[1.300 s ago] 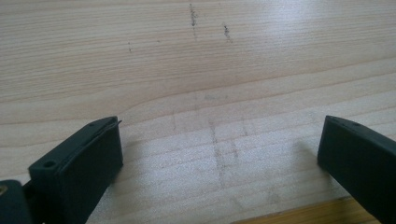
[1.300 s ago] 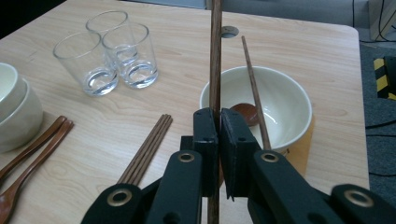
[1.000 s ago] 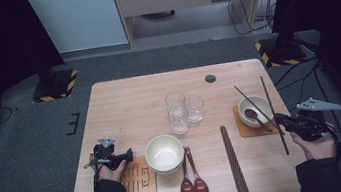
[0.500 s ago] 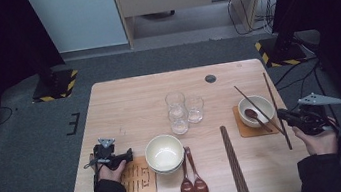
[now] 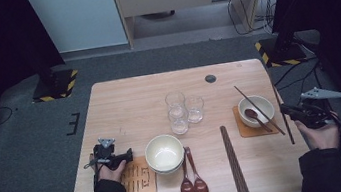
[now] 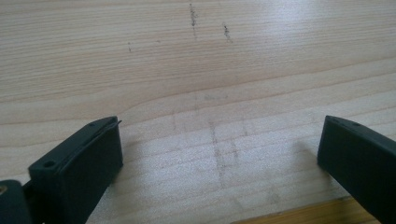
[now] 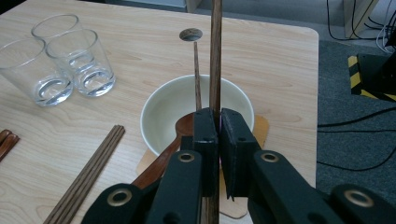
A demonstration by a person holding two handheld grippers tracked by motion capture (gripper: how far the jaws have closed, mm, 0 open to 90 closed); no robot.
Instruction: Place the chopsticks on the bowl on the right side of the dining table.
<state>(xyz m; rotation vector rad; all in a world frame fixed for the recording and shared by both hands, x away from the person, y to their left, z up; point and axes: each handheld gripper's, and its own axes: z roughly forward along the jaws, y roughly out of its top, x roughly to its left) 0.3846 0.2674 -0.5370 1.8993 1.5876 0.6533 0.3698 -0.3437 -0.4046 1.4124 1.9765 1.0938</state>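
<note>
Right gripper view looks along the right hand-held gripper (image 7: 218, 128), whose jaws are pressed together on a single dark chopstick (image 7: 215, 51) that runs straight up between them and on past the white bowl (image 7: 161, 114). That bowl sits on a small wooden coaster (image 7: 261, 128) near the table's (image 5: 129, 102) right edge, with a brown spoon (image 7: 180, 128) lying in it and a second chopstick (image 7: 197, 74) resting across its rim. In the high view the held chopstick (image 5: 282, 113) hangs just to the right of the bowl, at the table's edge, apparently clear of the rim, though the angle makes that hard to judge. The left hand-held gripper (image 5: 111, 157) rests on the table beside another coaster (image 5: 140, 181), jaws spread with bare wood between them. The pinch takes the stick near one end, so most of its length sticks out beyond the jaws; a quick swing could let it pivot or slip out and roll off the nearby edge. Its far tip could also clip the bowl, knocking the resting chopstick off the rim, or sweep toward the two glasses (image 7: 60, 60) if carried low across the table.
</note>
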